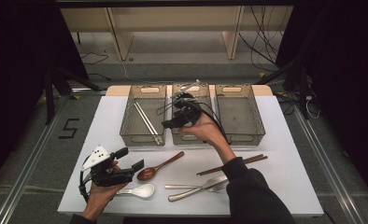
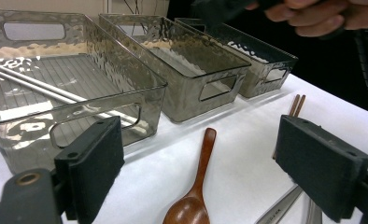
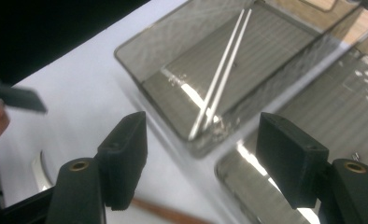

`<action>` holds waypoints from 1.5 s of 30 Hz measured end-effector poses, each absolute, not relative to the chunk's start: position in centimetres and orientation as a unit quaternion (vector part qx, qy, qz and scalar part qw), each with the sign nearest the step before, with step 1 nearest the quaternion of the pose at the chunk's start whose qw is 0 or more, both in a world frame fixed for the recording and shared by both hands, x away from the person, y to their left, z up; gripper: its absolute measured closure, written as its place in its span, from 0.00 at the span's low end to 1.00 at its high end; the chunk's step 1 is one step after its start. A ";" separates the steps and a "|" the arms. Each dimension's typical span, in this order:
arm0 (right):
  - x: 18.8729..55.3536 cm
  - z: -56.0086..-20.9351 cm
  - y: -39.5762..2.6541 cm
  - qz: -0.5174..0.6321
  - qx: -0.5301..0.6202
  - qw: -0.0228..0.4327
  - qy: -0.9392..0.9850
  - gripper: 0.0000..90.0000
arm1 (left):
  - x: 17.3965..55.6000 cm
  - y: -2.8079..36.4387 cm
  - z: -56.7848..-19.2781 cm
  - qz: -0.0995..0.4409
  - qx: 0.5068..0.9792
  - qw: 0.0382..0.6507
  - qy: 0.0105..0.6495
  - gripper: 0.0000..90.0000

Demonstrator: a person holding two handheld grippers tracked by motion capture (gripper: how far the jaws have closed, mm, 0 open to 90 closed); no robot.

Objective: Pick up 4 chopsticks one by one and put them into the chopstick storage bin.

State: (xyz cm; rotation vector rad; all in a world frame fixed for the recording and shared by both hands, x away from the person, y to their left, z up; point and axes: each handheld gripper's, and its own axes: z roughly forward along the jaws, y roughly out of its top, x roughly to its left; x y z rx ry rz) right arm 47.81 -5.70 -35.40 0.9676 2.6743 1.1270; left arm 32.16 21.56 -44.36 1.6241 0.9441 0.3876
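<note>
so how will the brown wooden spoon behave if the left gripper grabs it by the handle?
The wooden spoon looks rigid and probably light. Its handle is slim and rounded, so it may twist between the left gripper's flat pads. The bowl is the bulkier end, so a grip far up the handle would likely let it droop. The glossy finish suggests some slip.

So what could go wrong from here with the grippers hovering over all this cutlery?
1. The left gripper, jaws open just above the brown wooden spoon, might push it sideways into the metal knife.
2. The right gripper, open above the smoky clear plastic bins, could clip a rim, jolting the white chopsticks.
</note>
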 end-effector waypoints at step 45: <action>39.9 -40.9 -23.5 0.275 0.344 0.109 0.891 0.39 | 32.4 21.5 -44.6 0.167 0.695 0.568 0.408 0.16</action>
